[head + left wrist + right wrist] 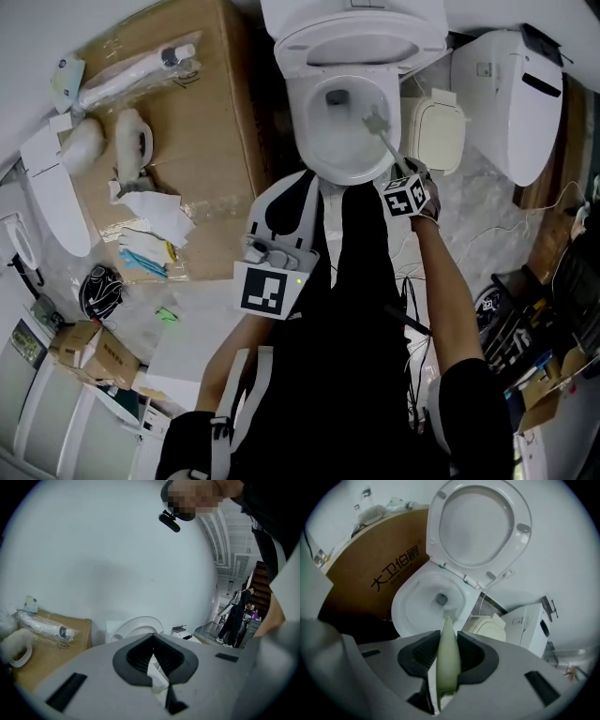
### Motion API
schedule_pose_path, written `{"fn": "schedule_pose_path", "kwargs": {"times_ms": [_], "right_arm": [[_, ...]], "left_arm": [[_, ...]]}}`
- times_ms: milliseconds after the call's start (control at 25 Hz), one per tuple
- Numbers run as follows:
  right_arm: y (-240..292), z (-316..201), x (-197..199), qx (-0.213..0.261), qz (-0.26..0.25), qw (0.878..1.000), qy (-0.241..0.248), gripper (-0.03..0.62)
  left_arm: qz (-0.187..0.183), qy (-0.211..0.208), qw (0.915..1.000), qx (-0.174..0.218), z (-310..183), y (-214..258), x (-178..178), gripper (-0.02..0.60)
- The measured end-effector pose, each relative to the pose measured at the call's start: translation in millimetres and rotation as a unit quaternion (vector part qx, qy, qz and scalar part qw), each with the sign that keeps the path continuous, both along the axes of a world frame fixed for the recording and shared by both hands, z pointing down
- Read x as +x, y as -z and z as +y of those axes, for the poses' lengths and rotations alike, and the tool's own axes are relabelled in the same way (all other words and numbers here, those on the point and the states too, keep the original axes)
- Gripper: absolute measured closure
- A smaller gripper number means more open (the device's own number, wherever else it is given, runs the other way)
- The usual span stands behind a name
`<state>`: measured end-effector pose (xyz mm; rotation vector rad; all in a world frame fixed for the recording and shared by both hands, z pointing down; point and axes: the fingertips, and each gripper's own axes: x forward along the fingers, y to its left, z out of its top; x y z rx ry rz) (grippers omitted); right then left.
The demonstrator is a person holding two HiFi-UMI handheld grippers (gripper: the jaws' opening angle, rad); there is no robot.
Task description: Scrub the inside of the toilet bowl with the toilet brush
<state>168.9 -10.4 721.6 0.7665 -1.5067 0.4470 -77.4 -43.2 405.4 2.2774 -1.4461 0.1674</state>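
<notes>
Gripper on the person's right (449,654) is clamped on the pale green tapered plastic handle of the toilet brush (448,629), with both dark ribbed pads pressed against the handle's sides. The handle runs forward and down over the near rim of the white ceramic toilet bowl (410,611). The bristled head sits inside the bowl on the sloping inner wall, just beside the dark drain opening (441,598). Whether the bristles touch the porcelain cannot be told. In the head view the brush head lies toward the bowl's right side. The white seat and lid (480,527) stand raised against the wall.

The left gripper (153,654) is at the person's front, well apart from the bowl. Its tips are together with only a narrow wedge between the pads, and it grips nothing that can be made out.

A brown cardboard box (220,112) stands on the floor just beside the bowl's left side, with wrapped white fittings (131,75) along its top. A cream square-lidded part (439,131) lies on the floor at the bowl's right.
</notes>
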Motion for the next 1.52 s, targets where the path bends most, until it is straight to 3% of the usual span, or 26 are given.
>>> {"fn": "schedule_pose_path", "kwargs": {"times_ms": [160,400,640,760,840,1080,1200,1280,1360,1440,1480,1520], "right_arm": [[2.7,-24.8,-1.0,0.013,0.015,0.996,0.092,0.474],[4.6,-72.2,-1.7,0.026,0.005,0.988,0.152,0.474],[6.2,-106.4,-16.3,0.057,0.025,0.955,0.289,0.474],[5.4,-113.8,-25.7,0.070,0.040,0.926,0.370,0.474],[4.2,-114.3,-34.4,0.078,0.054,0.897,0.432,0.474],[5.5,-106.1,-69.8,0.110,0.090,0.782,0.607,0.474],[5.7,-105.0,-88.0,0.122,0.107,0.724,0.670,0.474],[11.7,-106.3,-107.4,0.144,0.107,0.694,0.697,0.474],[20.7,-106.6,-137.0,0.195,0.078,0.678,0.705,0.474],[20.1,-102.2,-147.2,0.193,0.074,0.673,0.710,0.474],[15.1,-98.5,-141.4,0.163,0.084,0.680,0.710,0.474],[10.0,-94.7,-134.5,0.129,0.090,0.696,0.700,0.474]], "left_arm": [[-0.001,0.038,0.9993,-0.006,2.5,0.5,3.2,0.574],[-0.009,0.091,0.9958,-0.006,-1.1,5.5,16.8,0.574],[-0.013,0.137,0.9904,-0.009,1.1,8.4,27.8,0.574],[-0.016,0.153,0.9881,-0.012,1.8,7.3,29.2,0.574],[-0.017,0.159,0.9871,-0.012,2.4,6.3,29.3,0.574],[-0.018,0.169,0.9854,-0.014,4.7,5.6,27.9,0.574],[-0.016,0.174,0.9845,-0.011,7.1,5.5,21.6,0.574],[-0.014,0.179,0.9837,-0.014,10.8,3.5,15.3,0.574],[-0.014,0.184,0.9826,-0.022,15.9,-0.5,8.8,0.574],[-0.013,0.188,0.9818,-0.022,19.8,-2.1,3.3,0.574],[-0.011,0.190,0.9815,-0.022,21.2,-2.1,1.5,0.574],[-0.010,0.190,0.9815,-0.022,22.1,-1.7,-0.1,0.574]]}}
